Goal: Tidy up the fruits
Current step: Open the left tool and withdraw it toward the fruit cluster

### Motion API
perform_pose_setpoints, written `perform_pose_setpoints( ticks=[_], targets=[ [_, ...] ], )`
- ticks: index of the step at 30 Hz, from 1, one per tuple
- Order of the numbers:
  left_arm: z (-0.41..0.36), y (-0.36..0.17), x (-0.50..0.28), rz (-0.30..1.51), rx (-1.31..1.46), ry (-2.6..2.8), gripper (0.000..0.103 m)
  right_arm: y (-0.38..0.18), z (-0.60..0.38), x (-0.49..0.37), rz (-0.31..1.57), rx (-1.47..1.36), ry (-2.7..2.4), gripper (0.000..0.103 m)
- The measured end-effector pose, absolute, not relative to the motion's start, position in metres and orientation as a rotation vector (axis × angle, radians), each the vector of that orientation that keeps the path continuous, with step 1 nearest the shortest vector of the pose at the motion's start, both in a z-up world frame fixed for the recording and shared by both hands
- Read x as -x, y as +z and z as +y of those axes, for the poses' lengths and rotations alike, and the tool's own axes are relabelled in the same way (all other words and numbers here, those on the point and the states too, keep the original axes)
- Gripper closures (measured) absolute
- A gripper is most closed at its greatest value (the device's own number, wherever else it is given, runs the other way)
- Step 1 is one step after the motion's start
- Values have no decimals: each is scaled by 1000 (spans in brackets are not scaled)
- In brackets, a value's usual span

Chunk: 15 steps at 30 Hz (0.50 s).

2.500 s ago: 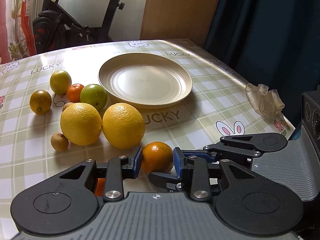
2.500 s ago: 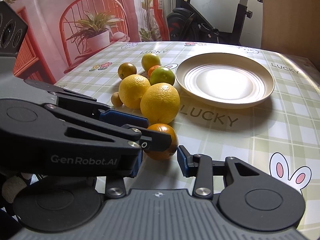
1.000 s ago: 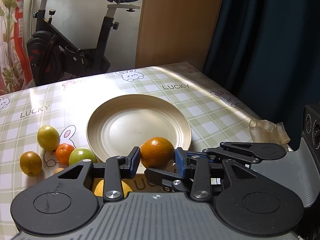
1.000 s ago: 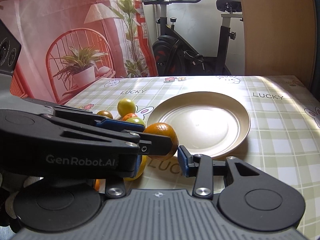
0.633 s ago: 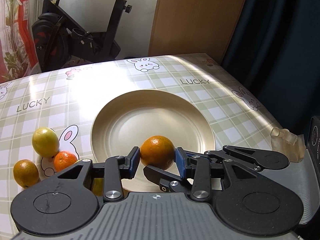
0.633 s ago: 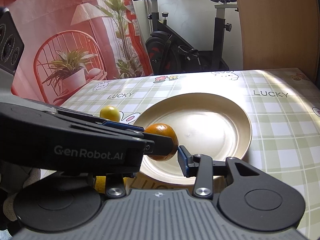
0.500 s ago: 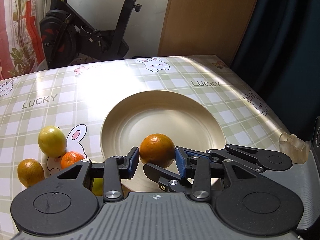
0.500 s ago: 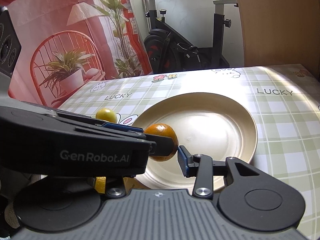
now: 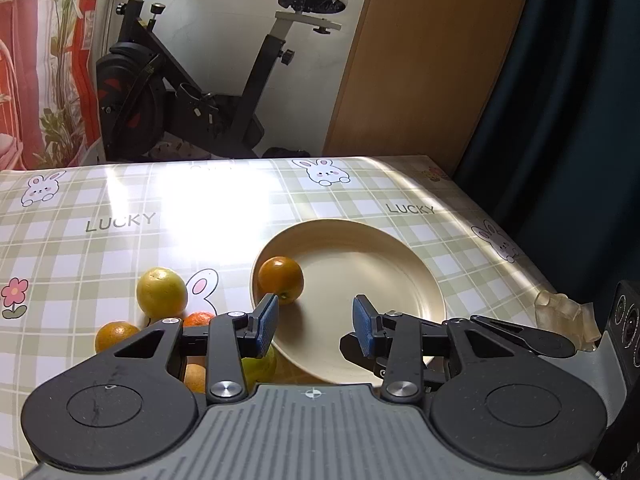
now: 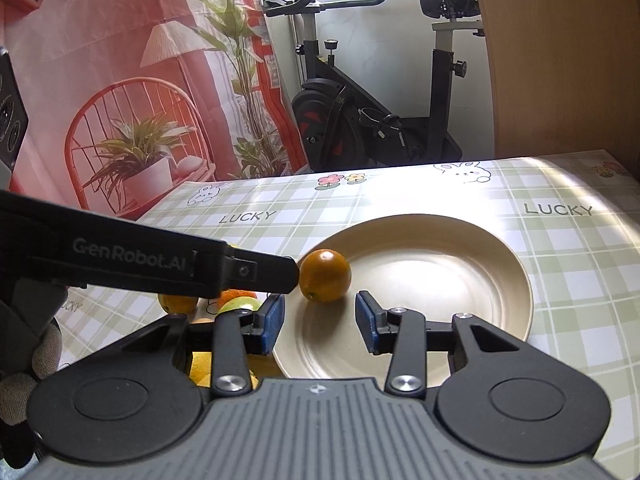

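Note:
A cream plate (image 9: 380,248) (image 10: 480,248) lies on the checked tablecloth. One orange (image 9: 280,280) (image 10: 325,275) rests inside it, near its left rim. My left gripper (image 9: 316,322) hangs just in front of that orange. Its jaws are opening, with nothing between the blue pads. In the right wrist view its black finger (image 10: 256,274) reaches in from the left, and its tip is beside the orange. My right gripper (image 10: 319,320) is open and empty over the plate's near edge. Left of the plate lie a yellow-green fruit (image 9: 161,291), a small orange (image 9: 114,334), a tangerine (image 9: 200,317) and a green fruit (image 9: 260,364).
A translucent plastic piece (image 9: 560,312) sits at the table's right edge. Beyond the far edge stand an exercise bike (image 9: 180,92), a wooden panel (image 9: 420,60) and a dark curtain (image 9: 568,80). A gloved hand (image 10: 40,356) holds the left gripper.
The left gripper carried the orange from the table over the plate and let it go. Its jaws now stand wider, and the orange lies free on the plate.

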<state>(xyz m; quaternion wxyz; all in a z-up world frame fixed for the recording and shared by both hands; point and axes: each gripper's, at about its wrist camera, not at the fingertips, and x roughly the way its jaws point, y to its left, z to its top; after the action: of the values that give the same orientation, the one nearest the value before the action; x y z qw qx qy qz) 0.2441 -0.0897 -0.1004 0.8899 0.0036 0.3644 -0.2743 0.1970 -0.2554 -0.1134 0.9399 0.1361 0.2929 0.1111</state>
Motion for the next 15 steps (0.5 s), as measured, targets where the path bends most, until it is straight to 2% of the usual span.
perform_pose_setpoints(
  ticks=[4, 6, 15],
  targets=[
    [-73, -95, -220, 732, -2, -568, 59, -111, -248, -175, 570, -289, 223, 60],
    [-62, -97, -206, 718, 25, -545, 53, -109, -240, -165, 558, -270, 233, 60],
    [-19, -111, -176, 722, 94, -432, 53, -98, -201, -129, 507, -165, 339, 60]
  ],
)
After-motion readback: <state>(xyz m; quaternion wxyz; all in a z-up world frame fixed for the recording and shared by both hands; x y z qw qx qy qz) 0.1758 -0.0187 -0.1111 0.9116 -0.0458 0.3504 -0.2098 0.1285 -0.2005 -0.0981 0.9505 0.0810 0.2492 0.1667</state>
